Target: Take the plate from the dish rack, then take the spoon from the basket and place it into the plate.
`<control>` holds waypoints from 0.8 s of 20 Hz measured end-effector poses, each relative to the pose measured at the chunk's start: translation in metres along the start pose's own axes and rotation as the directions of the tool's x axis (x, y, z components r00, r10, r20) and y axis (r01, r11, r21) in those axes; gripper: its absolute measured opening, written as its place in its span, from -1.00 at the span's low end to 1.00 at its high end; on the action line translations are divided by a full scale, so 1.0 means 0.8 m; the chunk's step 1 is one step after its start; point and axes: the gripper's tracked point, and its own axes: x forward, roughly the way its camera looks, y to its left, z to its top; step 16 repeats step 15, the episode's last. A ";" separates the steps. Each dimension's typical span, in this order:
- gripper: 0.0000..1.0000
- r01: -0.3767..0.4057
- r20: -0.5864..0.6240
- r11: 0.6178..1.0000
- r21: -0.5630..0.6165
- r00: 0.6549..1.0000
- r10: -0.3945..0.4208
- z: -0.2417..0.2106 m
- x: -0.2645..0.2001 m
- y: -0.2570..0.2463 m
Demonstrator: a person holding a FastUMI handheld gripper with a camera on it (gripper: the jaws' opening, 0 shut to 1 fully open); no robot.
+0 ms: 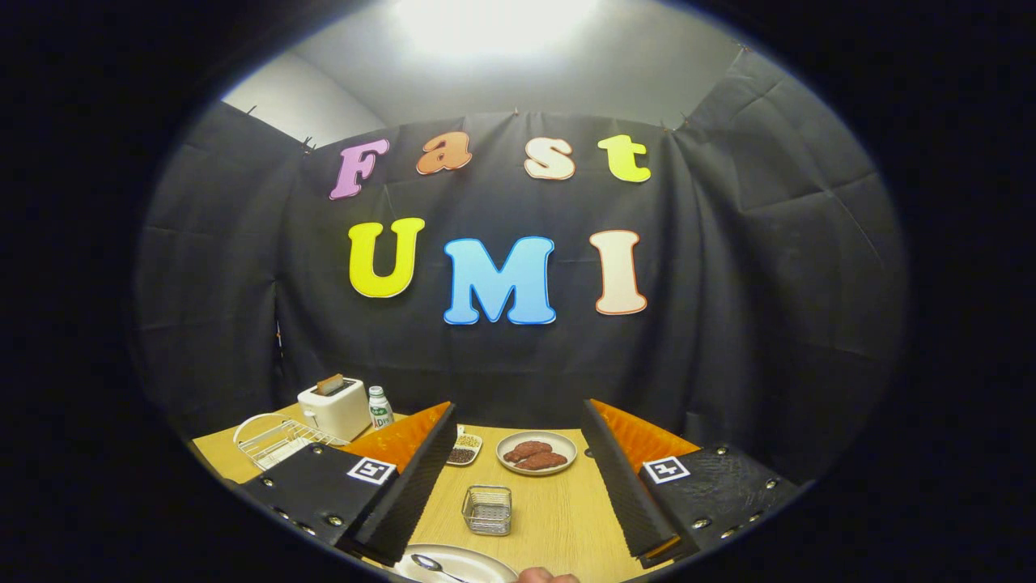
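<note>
Left to right: one wire dish rack [271, 440] was seen beyond the left finger, nothing visible in it. Just right of it, one toaster [333, 407] with a slice in its slot, then one small bottle [380, 406]. One small dish of beans [464, 448] was seen partly behind the left fingertip, and one plate of brown patties [536, 451] further along the wood table [558, 510].

The gripper [518, 478] was held wide apart, nothing clamped. One small wire basket [487, 509] stood between the fingers, apparently without contents.

Key relation: one plate [473, 561] lay nearest the camera, below the basket and slightly toward the left finger, with one spoon [431, 564] already lying in it, bowl to the left, handle running right and toward the camera. A bit of a hand [548, 576] was seen beside the plate.

Task judged essentially complete; only withdrawal remained.
</note>
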 end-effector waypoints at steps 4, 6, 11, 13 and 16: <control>0.94 -0.005 0.031 1.000 -0.011 0.999 0.006 -0.004 0.020 -0.016; 0.94 -0.008 0.035 1.000 0.012 0.999 0.008 -0.010 0.028 -0.026; 0.94 0.005 0.070 0.999 0.051 0.997 -0.008 -0.040 0.034 -0.055; 0.94 0.004 0.060 0.998 0.059 0.998 -0.008 -0.060 0.036 -0.063; 0.94 0.008 0.056 0.999 0.045 0.998 -0.011 -0.091 0.037 -0.079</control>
